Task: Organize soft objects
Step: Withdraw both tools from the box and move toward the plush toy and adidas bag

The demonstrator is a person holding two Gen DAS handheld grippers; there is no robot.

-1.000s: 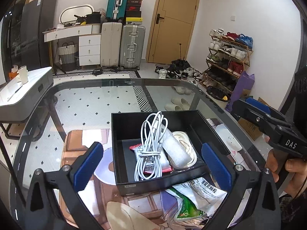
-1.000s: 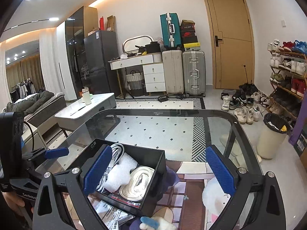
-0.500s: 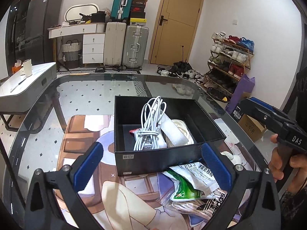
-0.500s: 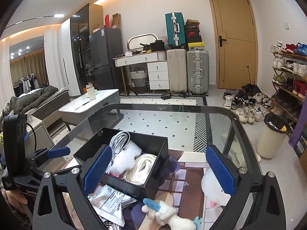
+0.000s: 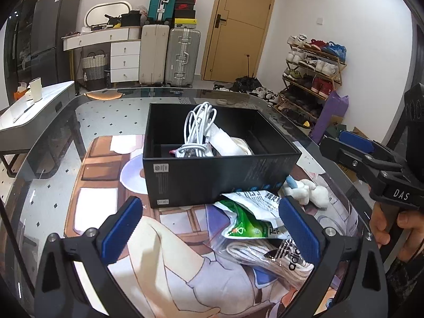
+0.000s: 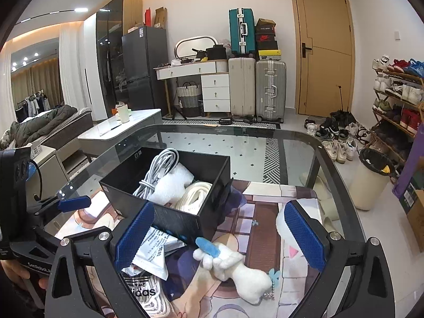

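A black box [image 5: 201, 175] [image 6: 185, 222] stands on the glass table and holds a white cable bundle [image 5: 197, 132] [image 6: 156, 169], a white foam piece [image 6: 172, 185] and a cream rope coil [image 6: 196, 198]. Before it lie a green-and-white packet [image 5: 249, 225], a printed white packet [image 6: 153, 251], an adidas bag with rope [image 5: 275, 257] [image 6: 143, 291] and a white plush toy [image 5: 310, 193] [image 6: 238, 270]. My left gripper [image 5: 209, 232] is open, low above the packets. My right gripper [image 6: 220, 235] is open over the plush toy.
A printed mat [image 5: 164, 251] covers the near half of the glass table [image 6: 265, 148]. A white side table [image 5: 29, 116] stands to the left. Suitcases [image 6: 257, 92], a door, a shoe rack [image 6: 397, 100] and a bin [image 6: 371, 180] are behind.
Both grippers have pulled back toward me and lowered; the packets, adidas bag and plush toy before the box have come into view. Both stay open and empty.
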